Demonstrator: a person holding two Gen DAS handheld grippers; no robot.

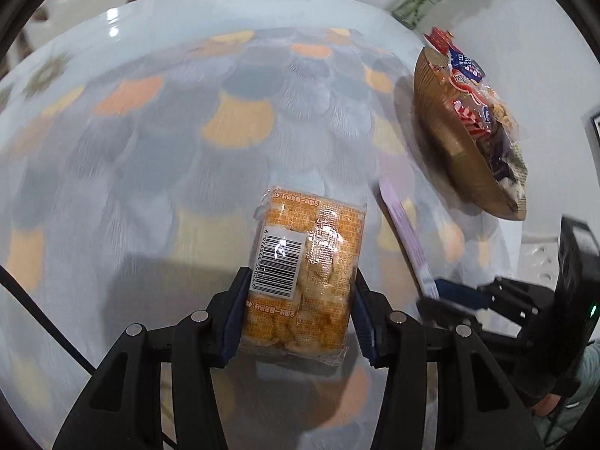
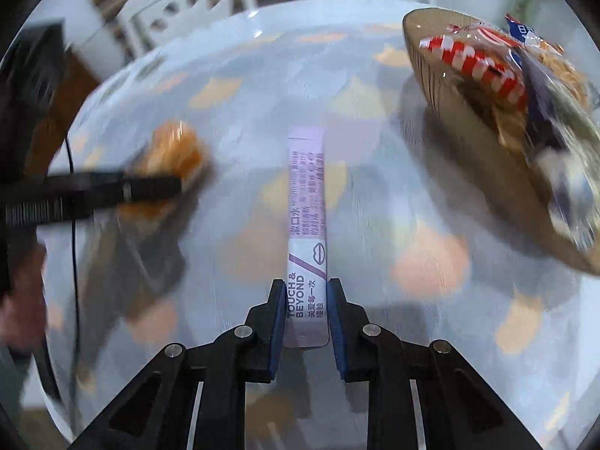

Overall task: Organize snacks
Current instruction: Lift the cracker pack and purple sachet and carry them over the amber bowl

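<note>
Left gripper [image 1: 298, 300] fingers clamp the cracker pack [image 1: 305, 273]; right gripper [image 2: 304, 315] fingers clamp the sachet [image 2: 306, 232]; bowl [image 2: 442, 86] beyond, right.

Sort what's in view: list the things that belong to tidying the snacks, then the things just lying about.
Job:
- cracker pack, held in the left hand-held gripper
- purple sachet, held in the right hand-held gripper
- gold bowl, already holding snacks

Lying about:
- vase
- white chairs
- black cable
</note>
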